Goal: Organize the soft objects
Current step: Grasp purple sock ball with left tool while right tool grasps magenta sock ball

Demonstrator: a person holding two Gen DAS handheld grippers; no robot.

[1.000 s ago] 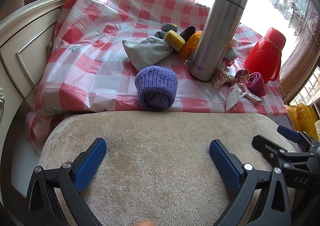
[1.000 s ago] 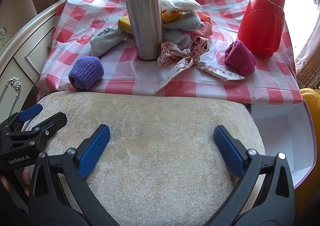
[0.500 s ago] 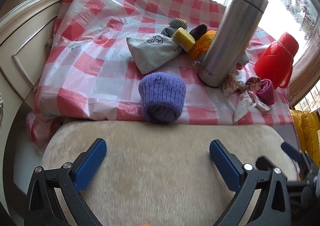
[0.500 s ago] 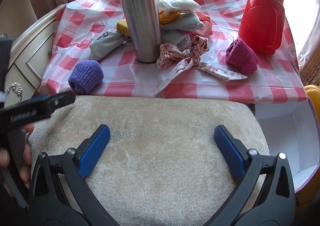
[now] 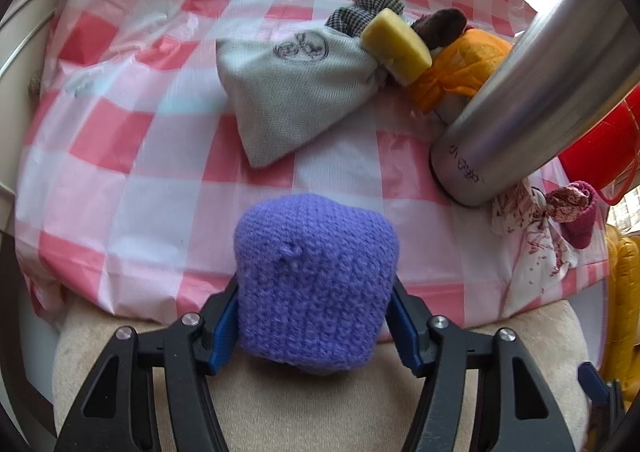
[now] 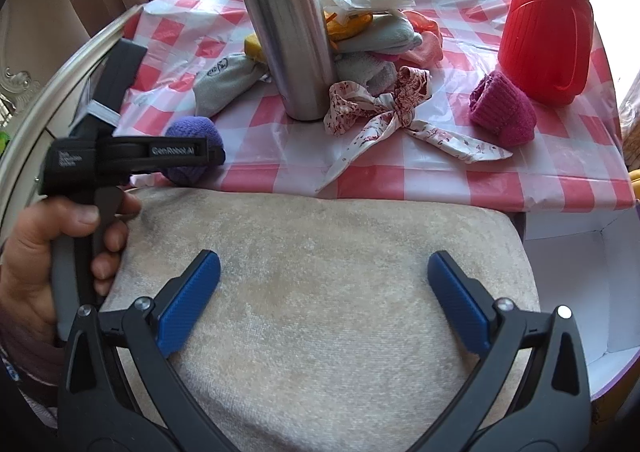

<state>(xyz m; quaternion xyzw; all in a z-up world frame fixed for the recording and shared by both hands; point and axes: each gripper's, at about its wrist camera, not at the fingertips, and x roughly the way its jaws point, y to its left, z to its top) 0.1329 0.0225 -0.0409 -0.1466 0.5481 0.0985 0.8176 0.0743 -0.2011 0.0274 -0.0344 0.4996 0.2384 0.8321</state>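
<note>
A purple knitted roll point(image 5: 316, 276) lies at the near edge of the red-checked table point(image 5: 120, 180). My left gripper point(image 5: 314, 304) has its blue pads pressed against both sides of the roll, and its jaws are closing on it. The right wrist view shows the same roll point(image 6: 192, 128) behind the left tool, which a hand point(image 6: 40, 252) holds. My right gripper point(image 6: 324, 260) stands open over the beige cushion point(image 6: 320, 332), with nothing between its fingers. A grey pouch point(image 5: 296, 92), a yellow sponge point(image 5: 396, 48) and a magenta knitted roll point(image 6: 504, 112) lie farther back.
A tall steel flask point(image 6: 284, 12) stands mid-table beside a floral ribbon point(image 6: 384, 112) and a pile of cloths point(image 6: 376, 36). A red jug point(image 6: 548, 28) stands at the back right. An open white box point(image 6: 580, 276) sits to the right of the cushion.
My left gripper moved forward from over the cushion to the table edge and closed around the purple roll. The right gripper stayed where it was, open.
</note>
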